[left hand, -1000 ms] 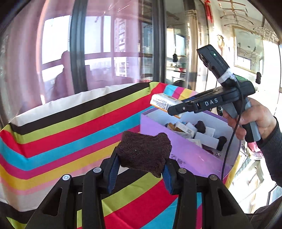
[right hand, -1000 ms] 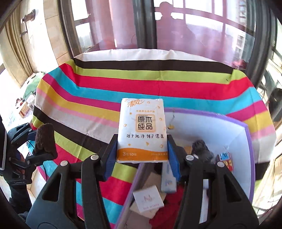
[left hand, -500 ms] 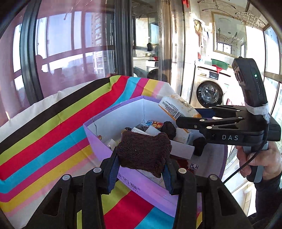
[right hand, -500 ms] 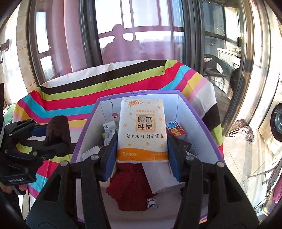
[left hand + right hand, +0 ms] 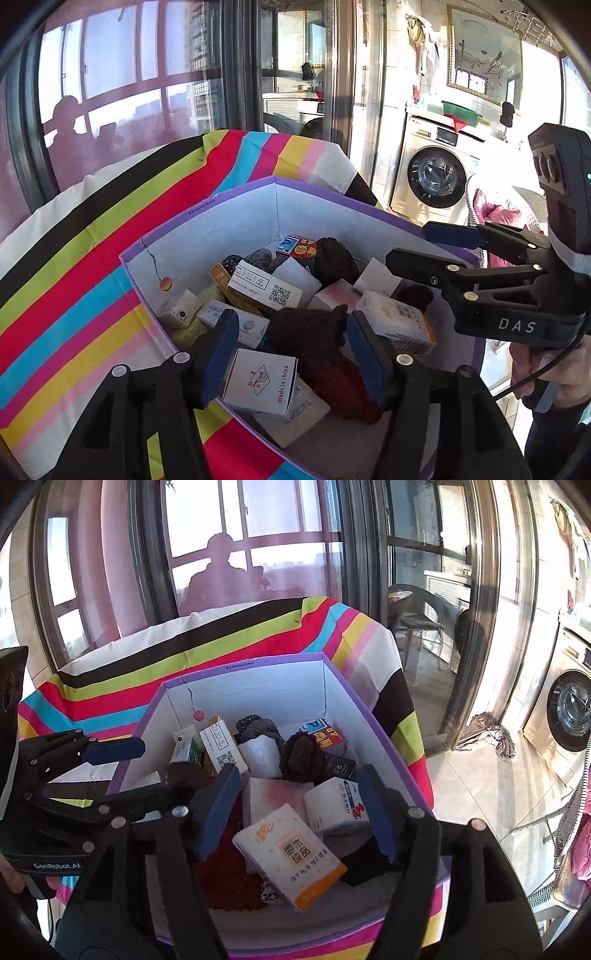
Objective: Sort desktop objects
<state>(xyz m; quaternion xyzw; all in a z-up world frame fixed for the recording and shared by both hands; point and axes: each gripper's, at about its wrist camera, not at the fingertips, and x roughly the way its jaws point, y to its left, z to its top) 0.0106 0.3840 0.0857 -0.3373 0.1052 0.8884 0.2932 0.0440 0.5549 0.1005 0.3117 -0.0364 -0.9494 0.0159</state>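
Striped tablecloth [image 5: 92, 236] covers the table; purple box [image 5: 207, 221] sits on it

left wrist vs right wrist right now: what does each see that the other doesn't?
Left wrist only: the white "made in china" box at the near wall, and the right gripper from the side.

Right wrist only: the tissue pack lying loose between its opening jaws, and the left gripper from the side.

Both: the purple box, the striped cloth, the washing machine, the QR-code carton.
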